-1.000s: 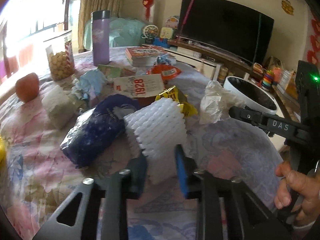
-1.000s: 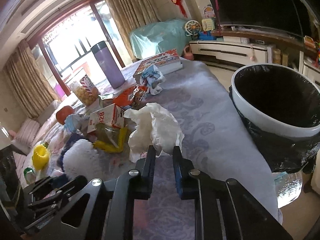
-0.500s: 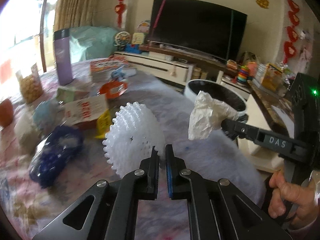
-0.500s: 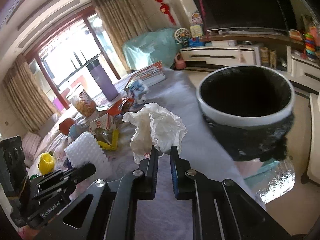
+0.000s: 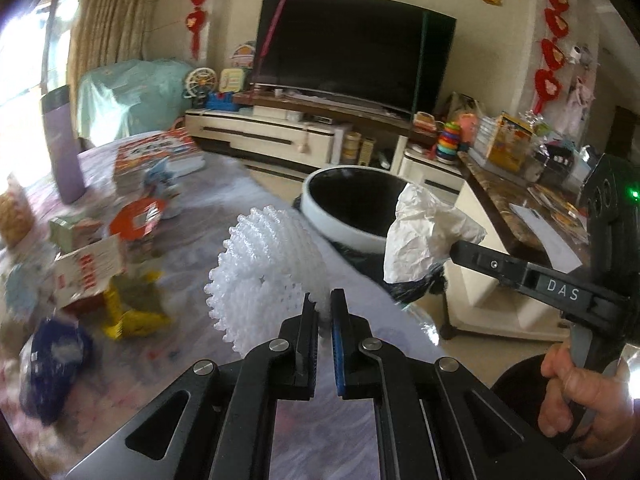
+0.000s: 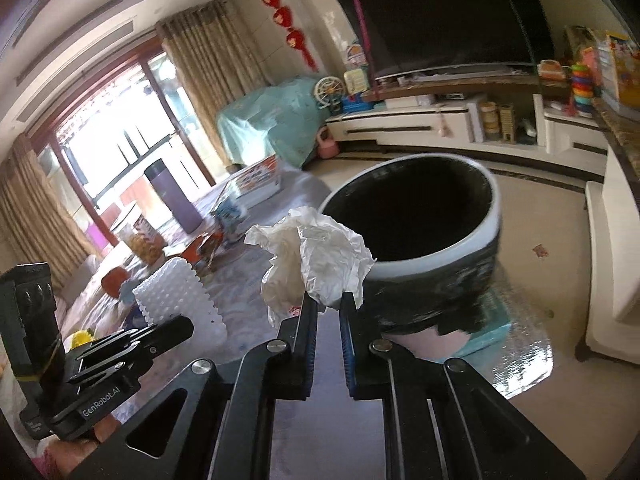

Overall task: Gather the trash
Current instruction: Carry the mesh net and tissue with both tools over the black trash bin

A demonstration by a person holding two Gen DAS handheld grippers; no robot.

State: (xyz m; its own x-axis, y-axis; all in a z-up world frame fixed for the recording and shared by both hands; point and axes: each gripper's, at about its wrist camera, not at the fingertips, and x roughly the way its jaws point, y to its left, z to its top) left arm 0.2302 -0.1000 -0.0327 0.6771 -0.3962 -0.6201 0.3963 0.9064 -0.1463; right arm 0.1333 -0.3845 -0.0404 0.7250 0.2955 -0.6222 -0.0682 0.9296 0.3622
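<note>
Ahead of both tongs: sitting past the table edge, the trash bin, mouth wide open and facing up.
Right gripper: squeezing nearly shut on the crumpled white paper, pinching its lower edge.
Paper from the right tongs: sticking up and a bit to the left of the tips, hanging in the air, touching nothing else.
Bin from the right tongs: lying just ahead and a little to the right, rim close behind the paper.
Left gripper: squeezing nearly shut on the white foam net, gripping its near edge.
Net from the left tongs: bulging out ahead and to the left of the tips, lifted off the table.
Bin from the left tongs: waiting farther ahead and to the right, behind the net.
Nearer side: looking like the right one, paper almost at the rim already.
Next move, as a guess: pushing the paper forward over the dark opening, then letting go; bringing the net after.
Left behind on the table: lying to the left of the tongs, more wrappers and a small carton.
</note>
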